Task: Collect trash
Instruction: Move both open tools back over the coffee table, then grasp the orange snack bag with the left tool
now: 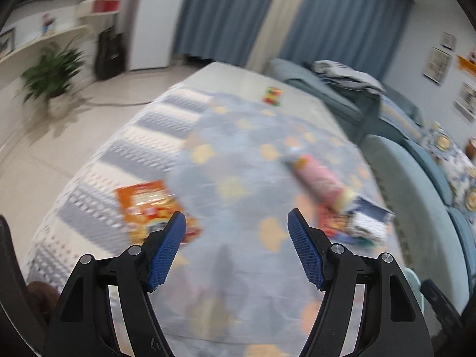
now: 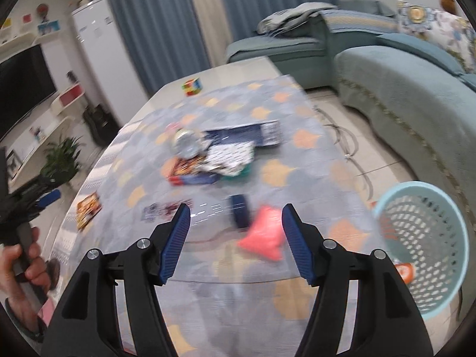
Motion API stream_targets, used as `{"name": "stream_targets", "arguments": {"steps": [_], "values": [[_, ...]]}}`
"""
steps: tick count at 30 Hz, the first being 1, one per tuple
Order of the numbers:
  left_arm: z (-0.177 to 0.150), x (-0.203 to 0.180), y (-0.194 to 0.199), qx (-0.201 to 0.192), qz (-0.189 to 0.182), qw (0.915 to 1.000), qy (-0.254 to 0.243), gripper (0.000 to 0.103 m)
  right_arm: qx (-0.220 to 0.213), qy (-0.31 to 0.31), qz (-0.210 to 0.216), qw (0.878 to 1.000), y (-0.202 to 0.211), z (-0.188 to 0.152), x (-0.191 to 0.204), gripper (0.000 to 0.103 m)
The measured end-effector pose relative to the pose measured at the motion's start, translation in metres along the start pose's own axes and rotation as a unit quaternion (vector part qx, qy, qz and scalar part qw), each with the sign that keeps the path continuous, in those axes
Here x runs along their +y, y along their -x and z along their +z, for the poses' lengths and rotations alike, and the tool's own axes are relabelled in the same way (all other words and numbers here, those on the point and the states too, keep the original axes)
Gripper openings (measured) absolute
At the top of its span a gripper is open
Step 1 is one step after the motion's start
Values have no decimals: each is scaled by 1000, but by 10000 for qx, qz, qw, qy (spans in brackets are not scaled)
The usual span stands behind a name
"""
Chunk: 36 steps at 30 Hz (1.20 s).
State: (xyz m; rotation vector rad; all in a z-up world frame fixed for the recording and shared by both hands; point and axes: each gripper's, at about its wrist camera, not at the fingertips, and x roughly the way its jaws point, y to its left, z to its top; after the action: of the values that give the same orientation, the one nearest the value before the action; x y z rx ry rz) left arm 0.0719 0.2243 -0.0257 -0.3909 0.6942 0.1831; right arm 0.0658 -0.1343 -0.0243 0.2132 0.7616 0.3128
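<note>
Left wrist view: left gripper (image 1: 236,220) jaws apart, empty, above the table (image 1: 267,77). Orange snack packet (image 1: 148,208) lies just beyond its left finger; pink tube (image 1: 319,180) ahead to the right.

Right wrist view: right gripper (image 2: 236,212) jaws apart, empty. Pink wrapper (image 2: 263,238) on the table between the fingers, near the right one. Blue basket (image 2: 428,244) at right.

On the table (image 2: 312,160) a wrapper pile (image 2: 220,160) sits mid, cube (image 2: 192,87) behind it, pouch (image 2: 263,238) in front, packet (image 2: 88,209) at left edge, basket (image 2: 428,247) off right edge, sofa (image 2: 401,89) behind.
</note>
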Motion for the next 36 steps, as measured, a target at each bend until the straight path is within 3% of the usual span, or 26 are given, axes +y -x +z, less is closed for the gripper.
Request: {"name": "stream_targets", "arguments": {"steps": [5,13,18,20,27,32,36], "values": [[-5,25,-27,195,195,9996,69,73,376,30,243,9990,-27,-3,21,63],[-19,41,-78,870,641,9939,-216,76,988,-346,484,9933,-64,0,26,76],[-25,41,-83,873,977,9903,-465,74,1226,-836,607,9871,-85,10,21,79],[-26,44,-84,906,1125,9883,-496,69,1243,-902,576,9865,-93,14,23,81],[-21,62,-77,803,954,9920,-186,48,1404,-1189,308,9824,-122,30,33,81],[-19,78,-71,709,871,9936,110,17,1528,-923,79,9839,-138,35,55,83],[-19,85,-67,613,699,9953,274,14,1487,-400,98,9880,-138,27,79,83]]}}
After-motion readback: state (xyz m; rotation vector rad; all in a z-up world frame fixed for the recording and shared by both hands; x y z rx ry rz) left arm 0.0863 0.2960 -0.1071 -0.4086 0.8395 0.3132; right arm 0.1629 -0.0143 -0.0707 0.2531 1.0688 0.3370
